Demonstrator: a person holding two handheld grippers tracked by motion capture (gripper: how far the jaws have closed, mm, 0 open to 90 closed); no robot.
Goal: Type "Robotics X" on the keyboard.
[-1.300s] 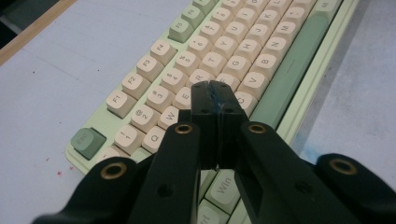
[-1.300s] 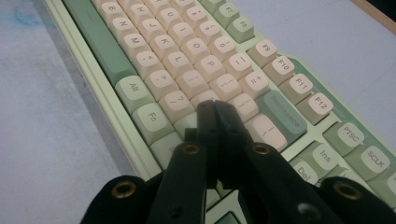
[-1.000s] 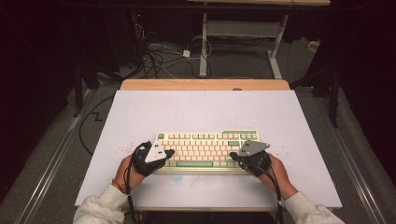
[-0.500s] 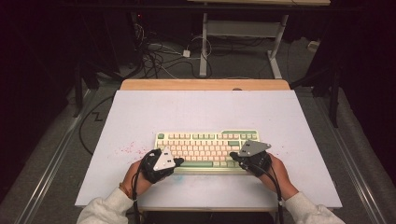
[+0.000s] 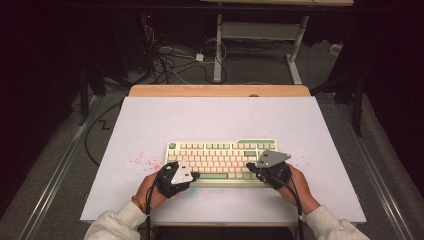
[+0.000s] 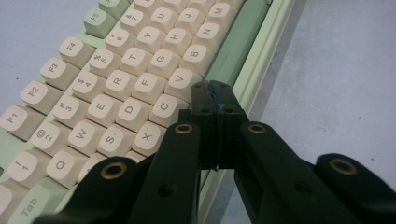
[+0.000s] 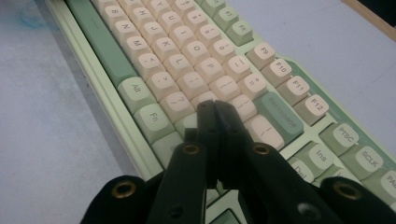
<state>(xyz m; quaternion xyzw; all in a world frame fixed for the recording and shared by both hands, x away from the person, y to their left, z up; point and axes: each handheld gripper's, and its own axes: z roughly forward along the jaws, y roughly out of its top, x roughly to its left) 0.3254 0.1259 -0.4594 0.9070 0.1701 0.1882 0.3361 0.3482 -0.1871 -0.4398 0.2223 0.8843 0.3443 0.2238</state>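
moved: left gripper (image 5: 192, 175) has slid right along the keyboard's near edge; right gripper (image 5: 251, 168) unchanged | left gripper: jaws pressed together, empty, tips over the near edge by the c and v keys | right gripper: jaws closed, empty, tips above the right-hand keys | keyboard (image 5: 222, 155): flat on the white counter (image 5: 225, 117), near-centre

Keyboard (image 6: 140, 84) cut off at frame edges in both gripper views; bottom-row keys hidden behind black jaws; distant legends unreadable.
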